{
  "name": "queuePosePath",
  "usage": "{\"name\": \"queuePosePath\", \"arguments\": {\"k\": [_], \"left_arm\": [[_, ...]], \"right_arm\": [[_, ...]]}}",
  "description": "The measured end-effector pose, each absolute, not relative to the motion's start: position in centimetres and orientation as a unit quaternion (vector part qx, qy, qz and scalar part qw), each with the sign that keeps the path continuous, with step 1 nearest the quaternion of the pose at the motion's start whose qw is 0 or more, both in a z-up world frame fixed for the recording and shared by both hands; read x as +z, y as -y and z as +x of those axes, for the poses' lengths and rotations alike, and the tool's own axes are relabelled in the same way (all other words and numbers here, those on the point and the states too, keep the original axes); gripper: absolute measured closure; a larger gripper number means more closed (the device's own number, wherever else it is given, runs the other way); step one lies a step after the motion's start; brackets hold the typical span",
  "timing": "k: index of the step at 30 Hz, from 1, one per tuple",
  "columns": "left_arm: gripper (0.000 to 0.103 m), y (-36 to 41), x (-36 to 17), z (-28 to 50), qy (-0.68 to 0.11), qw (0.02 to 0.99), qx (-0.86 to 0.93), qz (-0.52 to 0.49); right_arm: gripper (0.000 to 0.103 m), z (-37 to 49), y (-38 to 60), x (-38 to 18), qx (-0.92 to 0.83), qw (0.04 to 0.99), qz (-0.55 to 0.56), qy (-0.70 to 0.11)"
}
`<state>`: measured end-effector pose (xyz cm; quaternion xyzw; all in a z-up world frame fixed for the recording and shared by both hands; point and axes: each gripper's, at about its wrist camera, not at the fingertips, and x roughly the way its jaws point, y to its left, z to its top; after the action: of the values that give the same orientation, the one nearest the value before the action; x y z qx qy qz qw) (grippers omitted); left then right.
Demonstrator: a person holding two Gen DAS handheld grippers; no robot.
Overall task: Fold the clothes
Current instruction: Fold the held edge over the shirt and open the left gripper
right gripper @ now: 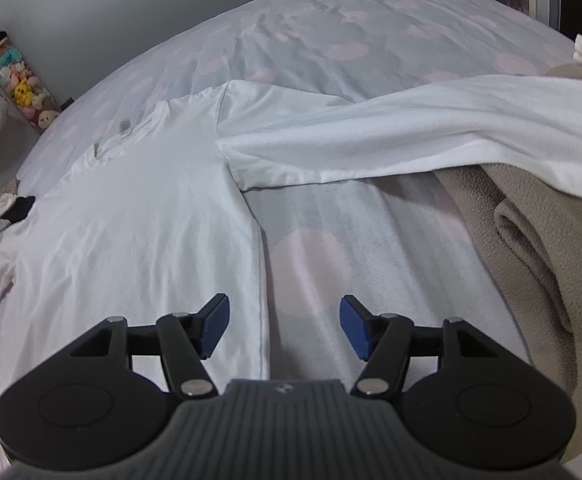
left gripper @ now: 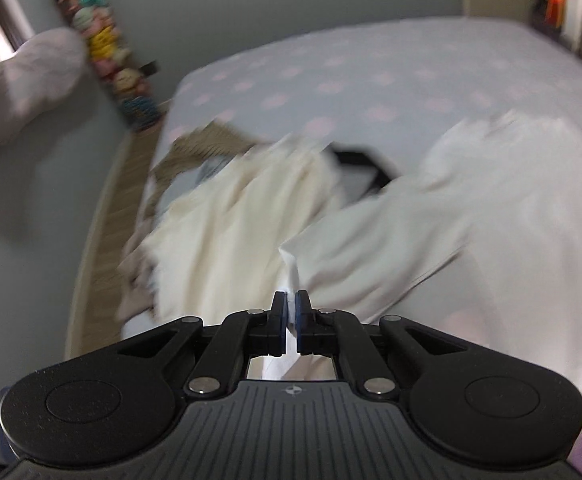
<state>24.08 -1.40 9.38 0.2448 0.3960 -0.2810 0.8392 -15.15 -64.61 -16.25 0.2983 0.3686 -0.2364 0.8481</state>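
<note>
1. The left claw (left gripper: 291, 300) is pressed together on a fold of white cloth; the cloth shows between its two blue pads and runs forward from them.
2. This cloth belongs to the white long-sleeved shirt (right gripper: 139, 216), which lies spread on the bed (right gripper: 331, 24). In the left wrist view the shirt (left gripper: 451, 208) is blurred, so its exact shape there cannot be told.
3. The right claw (right gripper: 284, 326) is spread wide and holds nothing. Its left finger is above the body of the shirt, its right finger is above the bare sheet, and the side hem of the shirt runs between them.
4. In the right wrist view the shirt lies flat with the neck away from the camera, and a small label (right gripper: 125, 126) shows at the collar.
5. One sleeve (right gripper: 411, 136) stretches to the right, and its far part rests on a beige blanket (right gripper: 531, 232) at the right edge of the bed.
6. The sheet is pale grey with pink spots.
7. A cream garment (left gripper: 227, 232) lies just beside the shirt on the left, with a black item (left gripper: 371, 164) and a tan cloth (left gripper: 199, 148) behind it.
8. A tall clear tube of plush toys (right gripper: 19, 84) stands against the wall beside the bed.
</note>
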Motion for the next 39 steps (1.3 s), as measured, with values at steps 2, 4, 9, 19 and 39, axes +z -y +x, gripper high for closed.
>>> {"name": "queuePosePath", "arguments": {"k": [2,4,9,19,39], "left_arm": [[0.101,4.1,11.7,23.0,-0.389,0.837,-0.312,0.226],[0.101,6.7,14.1,22.0,-0.382,0.833,-0.342,0.207],[0.101,15.2,16.8,20.2,-0.36,0.808,-0.428,0.188],[0.101,33.2,12.2,19.6,-0.348,0.744,-0.547,0.165],[0.066,50.6,-5.5,20.7,-0.422,0.676,-0.59,0.125]], "right_arm": [[0.038,-15.4,64.6,-16.1,-0.233,0.851,0.304,-0.361],[0.037,-15.7,64.5,-16.0,-0.228,0.854,0.31,-0.351],[0.034,-16.5,64.9,-15.8,-0.219,0.858,0.333,-0.323],[0.033,-16.9,65.5,-16.1,-0.207,0.858,0.358,-0.304],[0.033,-16.1,66.9,-18.1,-0.198,0.843,0.388,-0.315]]}}
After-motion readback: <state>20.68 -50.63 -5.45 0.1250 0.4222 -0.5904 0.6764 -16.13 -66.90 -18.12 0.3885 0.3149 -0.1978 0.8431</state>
